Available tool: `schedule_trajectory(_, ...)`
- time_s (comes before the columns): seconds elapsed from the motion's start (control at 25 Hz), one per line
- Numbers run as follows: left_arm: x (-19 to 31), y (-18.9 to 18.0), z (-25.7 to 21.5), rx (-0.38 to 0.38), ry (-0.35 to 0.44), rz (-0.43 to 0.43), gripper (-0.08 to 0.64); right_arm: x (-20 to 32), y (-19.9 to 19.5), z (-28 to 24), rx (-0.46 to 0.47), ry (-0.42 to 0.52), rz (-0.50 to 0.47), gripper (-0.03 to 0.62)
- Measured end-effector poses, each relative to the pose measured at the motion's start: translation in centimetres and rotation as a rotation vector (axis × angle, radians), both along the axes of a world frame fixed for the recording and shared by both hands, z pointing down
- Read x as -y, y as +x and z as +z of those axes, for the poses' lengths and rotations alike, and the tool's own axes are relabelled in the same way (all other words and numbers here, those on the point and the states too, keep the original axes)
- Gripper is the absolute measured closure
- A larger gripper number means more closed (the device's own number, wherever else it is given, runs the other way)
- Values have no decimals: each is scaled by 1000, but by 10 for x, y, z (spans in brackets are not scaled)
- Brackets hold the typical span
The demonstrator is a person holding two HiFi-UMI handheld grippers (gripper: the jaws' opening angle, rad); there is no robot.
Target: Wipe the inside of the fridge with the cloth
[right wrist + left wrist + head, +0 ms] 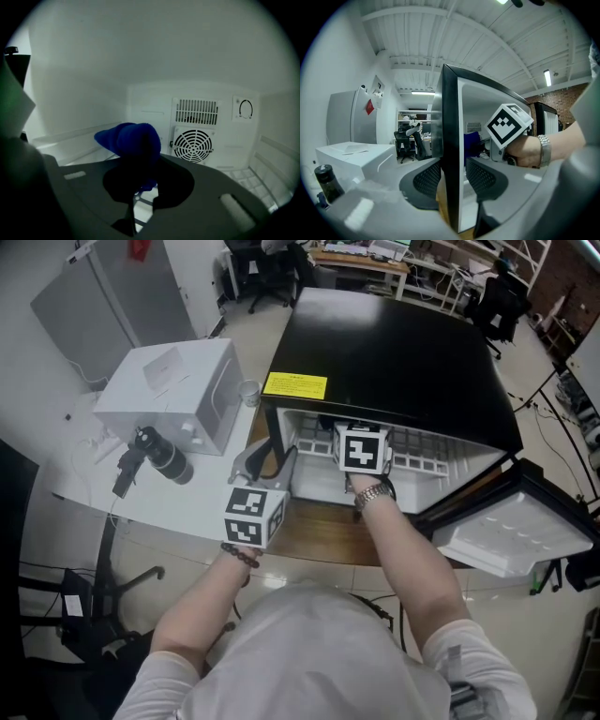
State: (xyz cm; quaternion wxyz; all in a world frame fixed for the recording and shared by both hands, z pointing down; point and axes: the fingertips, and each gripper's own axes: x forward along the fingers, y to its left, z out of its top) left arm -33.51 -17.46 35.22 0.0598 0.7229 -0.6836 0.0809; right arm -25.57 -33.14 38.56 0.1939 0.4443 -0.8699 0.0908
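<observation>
A small black fridge (394, 352) stands on a wooden table (319, 538) with its door (514, 532) swung open to the right. My left gripper (452, 176) is shut on the front edge of the fridge's left wall (451, 140), one pad on each side of it. My right gripper (140, 174) reaches into the white interior, shut on a bunched blue cloth (130, 139) held just above the floor. In the head view only its marker cube (363, 450) shows at the opening. The blue cloth (472, 143) also shows in the left gripper view, past the wall.
Inside, the back wall has a round fan grille (193, 145), a vent and a dial (245, 108); a white wire shelf (422, 454) lies at the right. To the left of the fridge are a white box (173, 390), a dark bottle (164, 457) and a glass (249, 392).
</observation>
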Motion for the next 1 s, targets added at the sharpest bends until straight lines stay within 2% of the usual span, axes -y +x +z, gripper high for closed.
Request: schedule_trajectory(1.0,0,-2,1,-14,-3,-31,396,34,101,-1,-29,7,158,552)
